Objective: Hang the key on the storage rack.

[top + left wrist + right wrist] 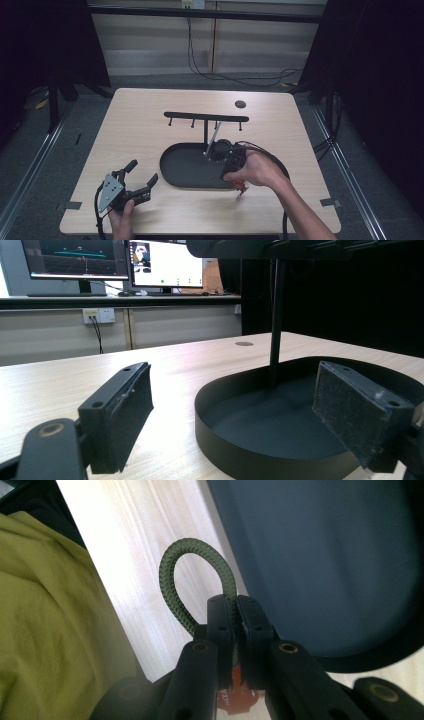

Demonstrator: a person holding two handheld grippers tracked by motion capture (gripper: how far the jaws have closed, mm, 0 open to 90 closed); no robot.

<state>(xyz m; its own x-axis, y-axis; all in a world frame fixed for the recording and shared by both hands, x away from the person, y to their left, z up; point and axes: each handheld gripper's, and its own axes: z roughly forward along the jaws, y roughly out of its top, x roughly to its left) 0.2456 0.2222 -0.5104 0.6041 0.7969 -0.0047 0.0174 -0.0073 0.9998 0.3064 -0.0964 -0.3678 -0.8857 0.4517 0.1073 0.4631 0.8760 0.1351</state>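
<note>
On the pale surface [150, 125] stands the black hook stand [206, 118] over its oval tray [172, 167]; right tongs [235, 612], clamped on the green cord loop [176, 585] above the tray's right edge, should lift it squarely onto a peg, while the left tongs [141, 176] wait apart, near-left.

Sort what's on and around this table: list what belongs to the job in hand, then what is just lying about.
In the job:
- green cord loop, clamped in the right gripper
- black stand with hooks
- black tray

Lying about:
- left gripper, open and idle
- monitors
- wall socket
</note>
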